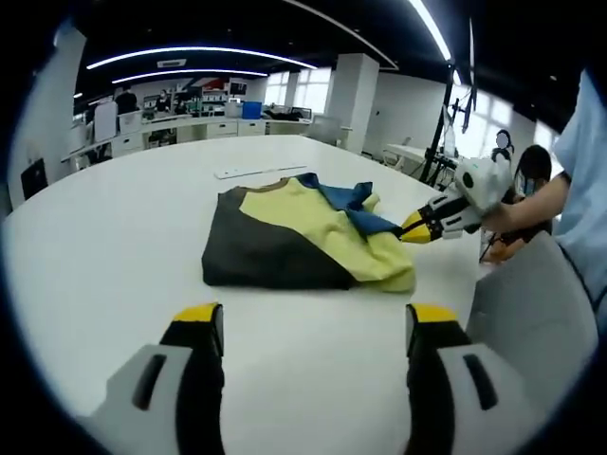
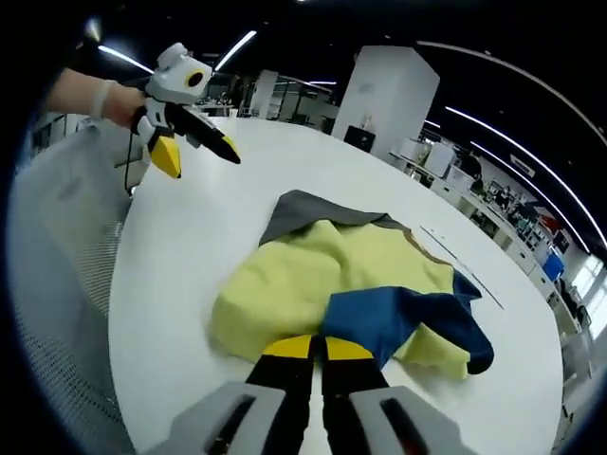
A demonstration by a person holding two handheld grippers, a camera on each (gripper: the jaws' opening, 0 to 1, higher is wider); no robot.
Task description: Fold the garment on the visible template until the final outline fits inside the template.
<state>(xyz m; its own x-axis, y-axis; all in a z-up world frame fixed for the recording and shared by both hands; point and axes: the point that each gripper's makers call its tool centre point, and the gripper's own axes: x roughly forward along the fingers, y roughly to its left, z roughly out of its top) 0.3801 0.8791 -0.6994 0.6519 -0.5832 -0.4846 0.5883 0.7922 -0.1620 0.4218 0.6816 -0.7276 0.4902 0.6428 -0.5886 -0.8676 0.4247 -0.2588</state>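
A garment (image 1: 285,237) in yellow, dark grey and blue lies bunched and partly folded on the white table (image 1: 114,237). In the left gripper view my left gripper (image 1: 315,315) is open above the table's near edge, well short of the cloth. My right gripper (image 1: 410,230) comes in from the right and pinches the blue part (image 1: 365,220). The right gripper view shows that gripper (image 2: 318,348) shut on the blue fabric (image 2: 398,318) lying over the yellow part (image 2: 313,265). The left gripper (image 2: 201,156) hovers open at upper left, off the cloth.
A thin white strip (image 1: 256,171) lies on the table beyond the garment, also seen as a thin white strip (image 2: 465,265). A grey mesh chair (image 1: 531,303) stands beside the table. A person's hand (image 1: 517,216) holds the right gripper. Desks and people are far back.
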